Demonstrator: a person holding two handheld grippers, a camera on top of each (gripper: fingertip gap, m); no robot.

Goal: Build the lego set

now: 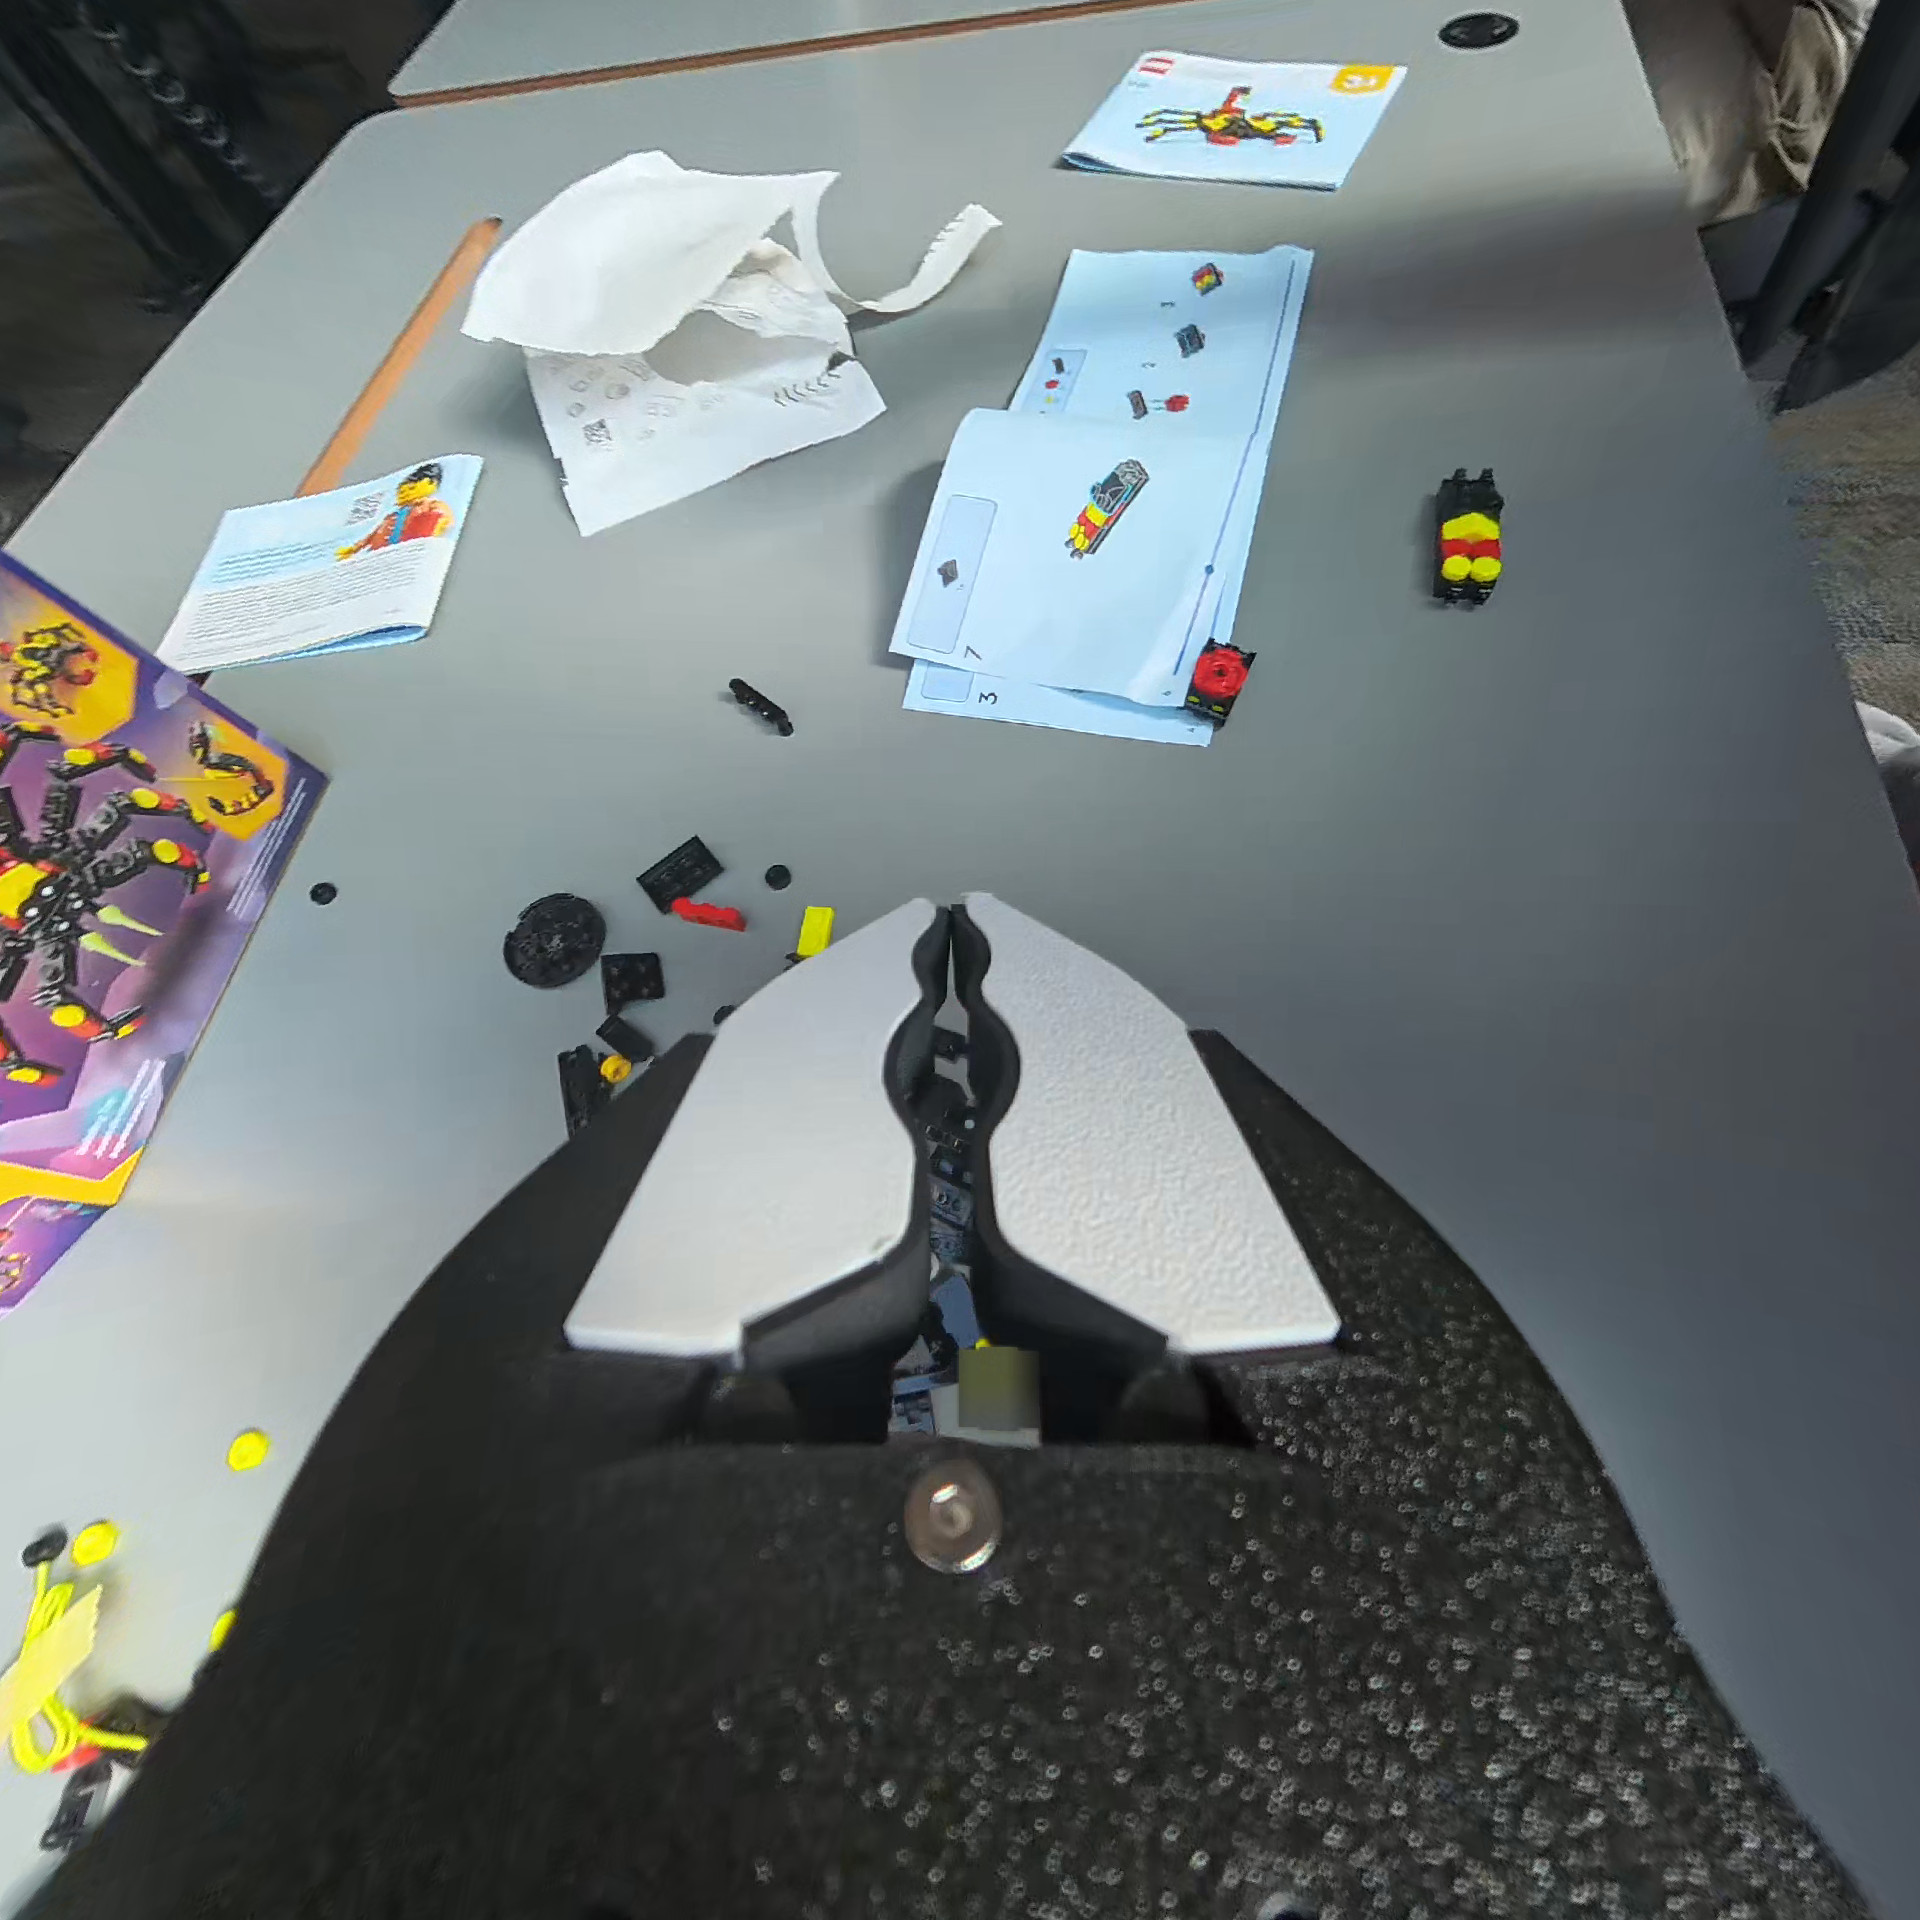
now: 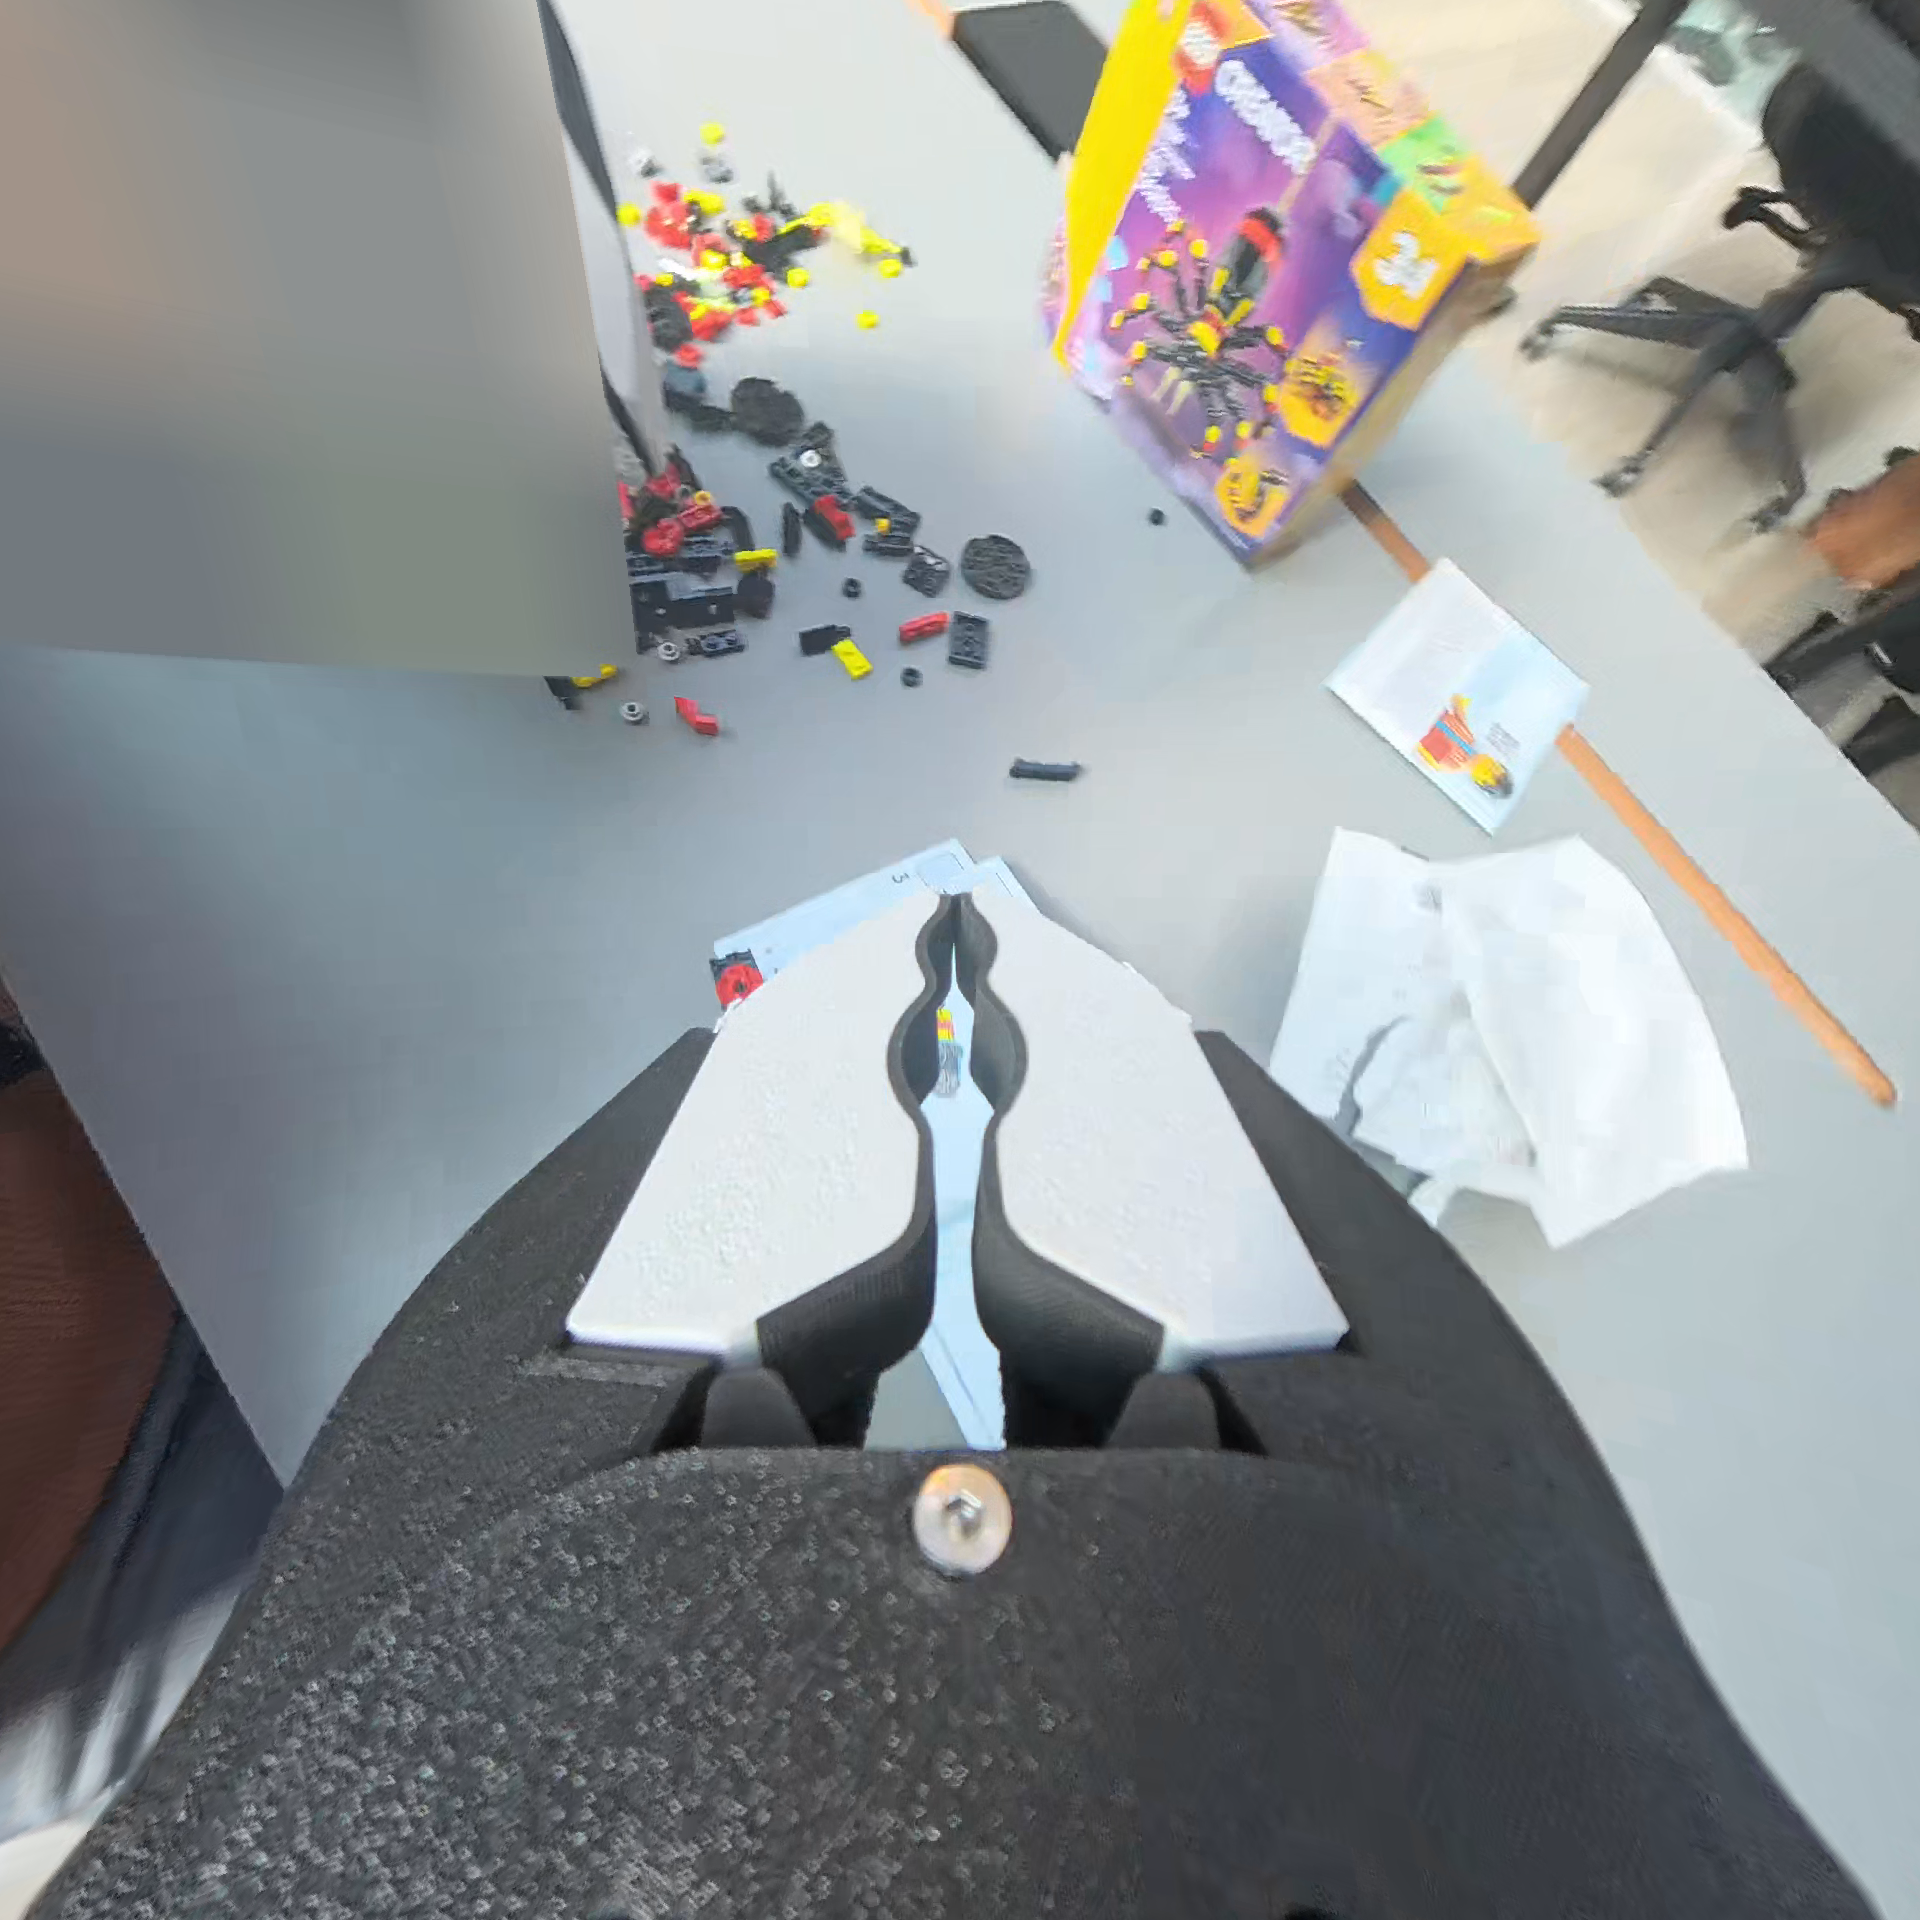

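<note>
My left gripper (image 1: 951, 914) is shut and empty, above a scatter of loose black, red and yellow bricks (image 1: 665, 935). A small black, red and yellow assembly (image 1: 1467, 535) stands at the right. A red and black piece (image 1: 1218, 681) sits on the corner of the open instruction sheets (image 1: 1091, 551). My right gripper (image 2: 956, 902) is shut and empty, above the same instruction sheets (image 2: 821, 920), with the red and black piece (image 2: 736, 979) at its left. The pile of loose bricks (image 2: 790, 520) lies farther off.
The purple set box (image 2: 1278, 270) stands at the back right of the right wrist view; it also shows at the left edge of the left wrist view (image 1: 114, 894). A torn white paper bag (image 1: 686, 312), a leaflet (image 1: 322, 566) and a closed booklet (image 1: 1236, 125) lie on the grey table (image 1: 1455, 935). Some 20 cm of space lies between my two pairs of fingers.
</note>
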